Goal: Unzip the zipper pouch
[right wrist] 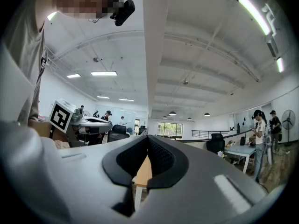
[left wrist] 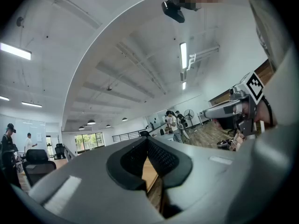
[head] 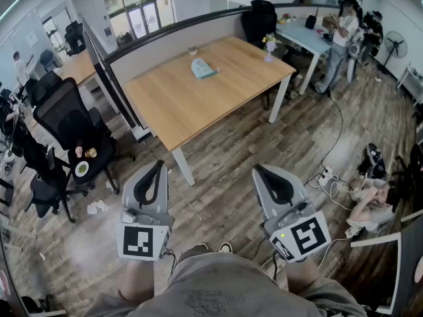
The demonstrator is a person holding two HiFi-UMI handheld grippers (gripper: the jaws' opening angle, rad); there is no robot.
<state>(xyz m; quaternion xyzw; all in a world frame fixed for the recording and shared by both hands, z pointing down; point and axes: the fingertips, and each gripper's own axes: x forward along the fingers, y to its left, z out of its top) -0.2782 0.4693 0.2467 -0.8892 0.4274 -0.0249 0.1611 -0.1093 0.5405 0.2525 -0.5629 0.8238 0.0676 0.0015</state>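
Observation:
A light blue zipper pouch (head: 203,68) lies near the far side of a wooden table (head: 178,101), well ahead of both grippers. My left gripper (head: 158,166) and my right gripper (head: 259,170) are held low over the floor, close to the person's body, short of the table's near edge. Both are shut with nothing between their jaws. In the left gripper view the left gripper (left wrist: 145,141) has its tips meeting, and the right gripper (right wrist: 146,139) looks the same in its own view. Both point up and across the room.
A grey partition (head: 172,35) runs behind the table. Black office chairs (head: 63,121) stand at the left. A second table (head: 307,35) with people beside it is at the back right. Cables and a power strip (head: 327,176) lie on the wood floor at the right.

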